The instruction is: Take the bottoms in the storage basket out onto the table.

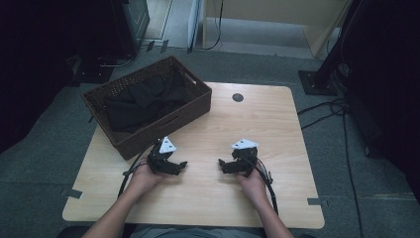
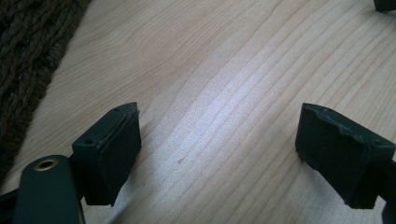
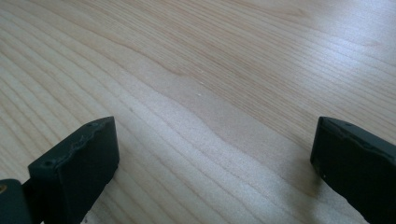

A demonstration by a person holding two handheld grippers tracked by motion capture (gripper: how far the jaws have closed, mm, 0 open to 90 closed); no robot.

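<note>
While both tools gape, wicker basket [image 1: 197,102] holds dark cloth [image 1: 141,101]

Left gripper [image 2: 217,154] with its two black jaws spread wide and nothing between them, pale wood-grain worktop [image 2: 224,70] under and beyond them, dark woven basket [image 2: 28,51] wall at ten o'clock, small dark object [image 2: 385,4] at one o'clock edge.

We see a light wooden table [image 1: 277,144]. A brown woven basket [image 1: 148,130] sits on its far left corner.
</note>
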